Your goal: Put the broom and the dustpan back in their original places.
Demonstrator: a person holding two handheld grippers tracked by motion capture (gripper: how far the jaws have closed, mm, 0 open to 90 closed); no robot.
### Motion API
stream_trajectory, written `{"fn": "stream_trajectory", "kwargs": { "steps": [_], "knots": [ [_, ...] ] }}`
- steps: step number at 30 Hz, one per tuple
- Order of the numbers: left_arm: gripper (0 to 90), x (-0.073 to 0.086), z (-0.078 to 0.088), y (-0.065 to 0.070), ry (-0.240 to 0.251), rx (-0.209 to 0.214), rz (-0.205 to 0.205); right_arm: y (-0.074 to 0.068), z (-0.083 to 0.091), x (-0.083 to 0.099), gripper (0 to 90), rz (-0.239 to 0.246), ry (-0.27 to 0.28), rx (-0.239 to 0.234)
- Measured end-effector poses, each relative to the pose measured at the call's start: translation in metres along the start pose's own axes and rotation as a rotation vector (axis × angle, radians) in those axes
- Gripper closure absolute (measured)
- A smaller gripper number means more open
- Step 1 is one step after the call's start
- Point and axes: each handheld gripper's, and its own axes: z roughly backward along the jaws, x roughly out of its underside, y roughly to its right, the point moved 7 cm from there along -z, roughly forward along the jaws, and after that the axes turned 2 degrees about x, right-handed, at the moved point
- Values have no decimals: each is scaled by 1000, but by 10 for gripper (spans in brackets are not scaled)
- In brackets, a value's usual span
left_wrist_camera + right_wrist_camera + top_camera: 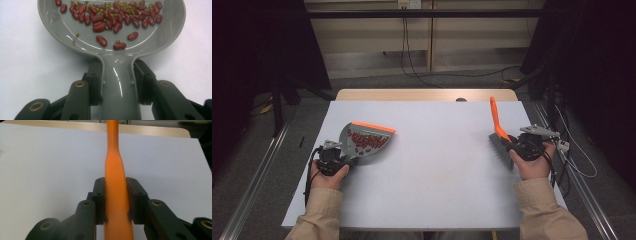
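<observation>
While both tools clamp dustpan [366,142] and brush [501,135], the white table [437,165] stands on grey floor [257,170].

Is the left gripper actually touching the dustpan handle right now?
Touching. In the left gripper view, both pads of the left gripper press against the sides of the grey dustpan handle, with no gap.

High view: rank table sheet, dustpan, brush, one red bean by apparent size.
1. White table sheet, by far the largest.
2-3. Grey dustpan and brush: similar extent; the pan is broader, the brush longer and thinner, so no firm ranking.
4. Red bean, smallest.
</observation>
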Motion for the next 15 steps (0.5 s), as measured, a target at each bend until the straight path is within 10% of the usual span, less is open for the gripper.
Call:
{"fn": "stream_trajectory", "kwargs": {
  "steps": [15],
  "knots": [
    [567, 3, -5, 9, 19, 13, 11, 19, 1, 12, 713, 47, -11, 116]
  ]
}}
